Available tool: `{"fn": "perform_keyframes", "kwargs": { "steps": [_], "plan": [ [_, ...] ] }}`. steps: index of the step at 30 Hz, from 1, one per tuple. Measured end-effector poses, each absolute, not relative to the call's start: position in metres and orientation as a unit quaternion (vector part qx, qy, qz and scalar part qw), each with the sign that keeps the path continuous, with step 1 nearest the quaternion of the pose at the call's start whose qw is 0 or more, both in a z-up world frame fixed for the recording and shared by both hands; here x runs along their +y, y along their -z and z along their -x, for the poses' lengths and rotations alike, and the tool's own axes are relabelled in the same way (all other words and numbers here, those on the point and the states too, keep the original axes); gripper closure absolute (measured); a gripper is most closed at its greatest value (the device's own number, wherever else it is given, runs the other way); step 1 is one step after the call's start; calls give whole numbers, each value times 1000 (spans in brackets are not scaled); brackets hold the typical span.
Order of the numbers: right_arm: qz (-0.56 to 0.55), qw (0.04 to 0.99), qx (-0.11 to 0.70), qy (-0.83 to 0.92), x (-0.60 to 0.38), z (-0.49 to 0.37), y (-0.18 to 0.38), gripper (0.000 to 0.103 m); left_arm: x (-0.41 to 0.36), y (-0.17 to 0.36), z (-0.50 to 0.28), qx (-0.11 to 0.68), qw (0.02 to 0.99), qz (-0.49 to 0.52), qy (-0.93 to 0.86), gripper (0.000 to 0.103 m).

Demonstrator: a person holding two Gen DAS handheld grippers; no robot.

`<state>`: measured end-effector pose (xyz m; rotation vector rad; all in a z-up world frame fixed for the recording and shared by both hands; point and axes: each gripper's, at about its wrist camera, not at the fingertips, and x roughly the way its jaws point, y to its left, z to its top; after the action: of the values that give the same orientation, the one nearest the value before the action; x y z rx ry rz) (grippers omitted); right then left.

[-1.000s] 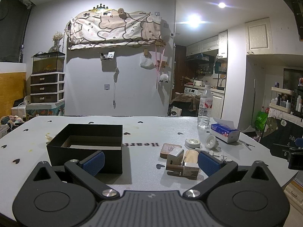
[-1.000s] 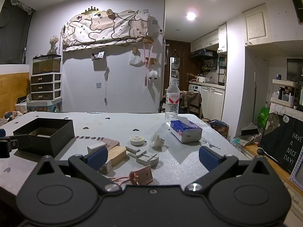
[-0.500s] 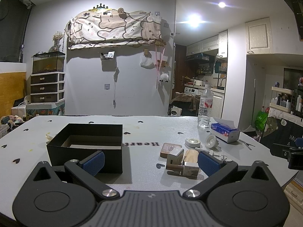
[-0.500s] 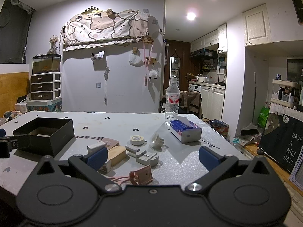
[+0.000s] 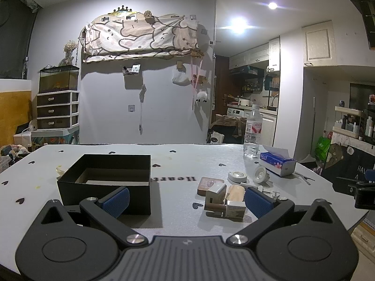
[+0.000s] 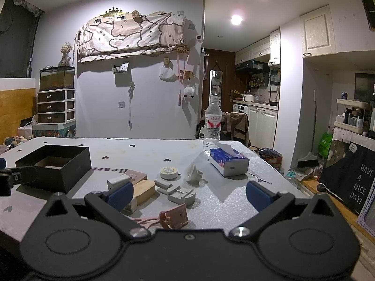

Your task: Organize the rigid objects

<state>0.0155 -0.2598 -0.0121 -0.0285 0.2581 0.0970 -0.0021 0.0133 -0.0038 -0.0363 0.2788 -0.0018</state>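
An open black box point(image 5: 105, 178) point(image 6: 55, 167) stands on the left of the grey table point(image 5: 178, 164). A cluster of small rigid items lies to its right: a small carton point(image 5: 214, 196), a wooden block point(image 6: 144, 190), a brown tile point(image 5: 207, 183), a round tin point(image 6: 168, 172), a white lamp bulb point(image 5: 260, 174) and a grey plug point(image 6: 181, 194). A pink case point(image 6: 174, 216) lies nearest the right gripper. My left gripper point(image 5: 186, 202) is open, low over the near table between box and cluster. My right gripper point(image 6: 188, 193) is open above the cluster, holding nothing.
A water bottle point(image 6: 212, 126) and a blue tissue pack point(image 6: 228, 161) stand at the far right of the table. The table's right edge drops to a cluttered floor. A drawer unit point(image 5: 56, 110) stands by the back wall.
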Motion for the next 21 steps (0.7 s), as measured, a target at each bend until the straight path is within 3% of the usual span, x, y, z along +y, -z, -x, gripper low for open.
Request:
{"fn": "perform_keyframes", "kwargs": {
  "steps": [14, 21],
  "plan": [
    [11, 991, 123, -53, -264, -23, 17, 0, 5, -2, -1, 135, 991, 11, -1, 0],
    [1, 990, 120, -67, -267, -22, 20, 0, 39, -11, -9, 126, 991, 7, -44, 0]
  ]
}}
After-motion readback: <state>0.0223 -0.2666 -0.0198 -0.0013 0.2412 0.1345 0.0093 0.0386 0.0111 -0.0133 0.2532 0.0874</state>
